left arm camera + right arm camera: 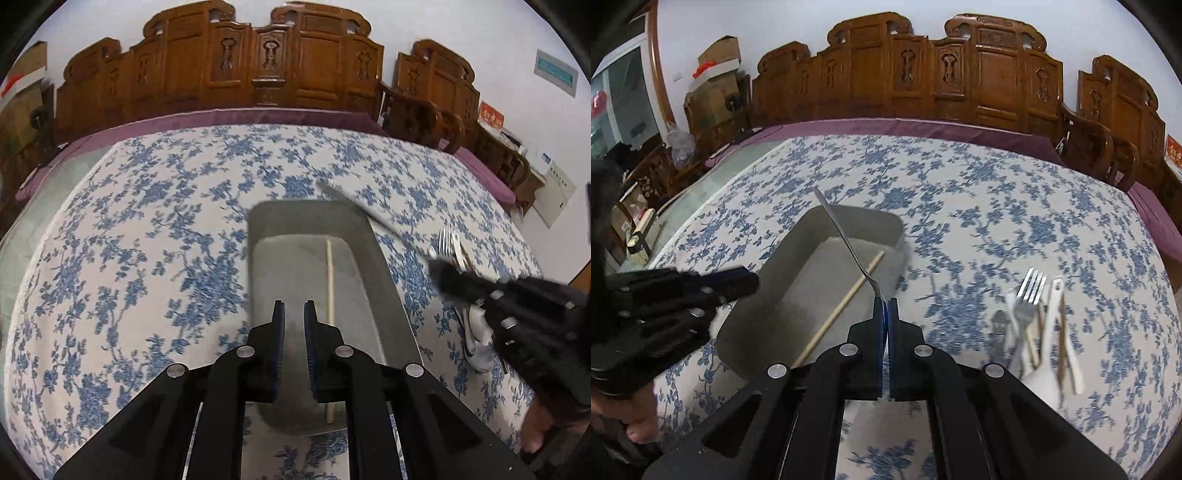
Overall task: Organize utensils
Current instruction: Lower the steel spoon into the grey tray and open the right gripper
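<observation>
Our right gripper clenches a metal utensil above the tray at centre frame, where one chopstick lies. Our left gripper hangs over the tray, fingers slightly apart and empty. The remaining cutlery lies lower right on the tablecloth.

- I count one grey tray in the middle left of the right wrist view.
- I see one wooden chopstick lying in it.
- I see one metal utensil standing up in the middle; I cannot tell its kind.
- I count one metal fork in the pile at lower right.
- The pile also has white and brown pieces, too blurred for me to count.
- I count two grippers: one left gripper, one right gripper.
</observation>
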